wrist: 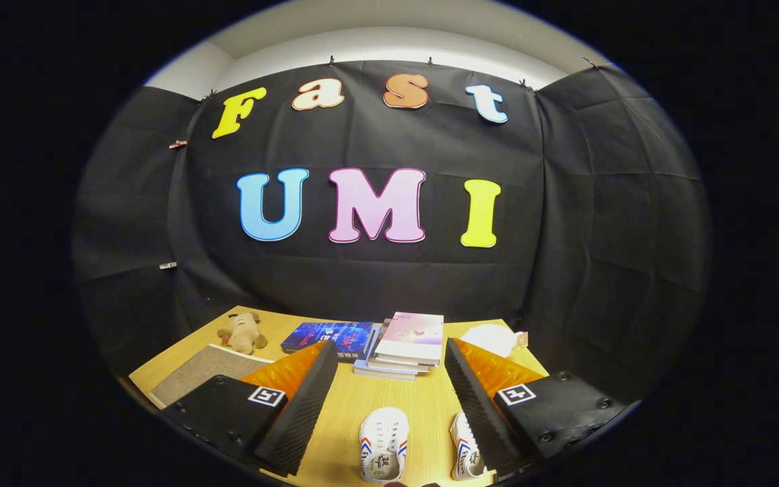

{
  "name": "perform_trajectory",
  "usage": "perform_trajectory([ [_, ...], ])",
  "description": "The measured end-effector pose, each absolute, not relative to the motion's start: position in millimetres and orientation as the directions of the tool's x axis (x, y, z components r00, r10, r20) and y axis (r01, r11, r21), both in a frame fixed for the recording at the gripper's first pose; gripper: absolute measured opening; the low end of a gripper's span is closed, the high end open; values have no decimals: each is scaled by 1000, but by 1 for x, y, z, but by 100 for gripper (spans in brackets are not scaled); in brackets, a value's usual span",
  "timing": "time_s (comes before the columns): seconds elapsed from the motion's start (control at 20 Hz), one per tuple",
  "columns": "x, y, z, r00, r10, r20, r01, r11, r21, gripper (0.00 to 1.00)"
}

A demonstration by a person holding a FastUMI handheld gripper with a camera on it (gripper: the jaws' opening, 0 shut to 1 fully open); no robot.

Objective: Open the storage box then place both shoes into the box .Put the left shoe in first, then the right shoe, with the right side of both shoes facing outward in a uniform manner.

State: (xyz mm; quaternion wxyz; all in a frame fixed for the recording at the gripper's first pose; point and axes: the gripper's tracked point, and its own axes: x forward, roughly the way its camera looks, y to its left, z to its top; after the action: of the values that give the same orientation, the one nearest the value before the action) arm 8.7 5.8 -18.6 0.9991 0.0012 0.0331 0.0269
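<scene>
A plush toy (243, 331) and grey mat (203, 373) lie far left on the wooden table (356, 406); stacked books (406, 345) sit beyond the gripper (387, 396), whose fingers stand wide apart, holding nothing. One white shoe (383, 444) lies between them, the other shoe (465, 456) against the right finger.

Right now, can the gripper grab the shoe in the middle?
Probably yes. The gripper has its jaws wide open, and the white shoe lies on the wooden table between them with nothing on top. The other shoe sits beside it, partly behind one jaw.

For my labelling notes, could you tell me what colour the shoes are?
White with red and blue side stripes; the shoe between the open tool's fingers shows it best, gripper view.
</scene>
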Motion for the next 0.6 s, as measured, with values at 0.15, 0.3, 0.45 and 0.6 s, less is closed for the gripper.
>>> perform_trajectory([
  [0.15, 11, 9, -26, 992, 75, -98, -74, 997, 17, 98],
  [0.3, 12, 14, -41, 982, 119, -149, -115, 993, 33, 97],
  [0.45, 12, 27, -66, 954, 190, -230, -174, 981, 87, 98],
  [0.6, 9, 45, -91, 906, 291, -308, -241, 952, 191, 98],
])
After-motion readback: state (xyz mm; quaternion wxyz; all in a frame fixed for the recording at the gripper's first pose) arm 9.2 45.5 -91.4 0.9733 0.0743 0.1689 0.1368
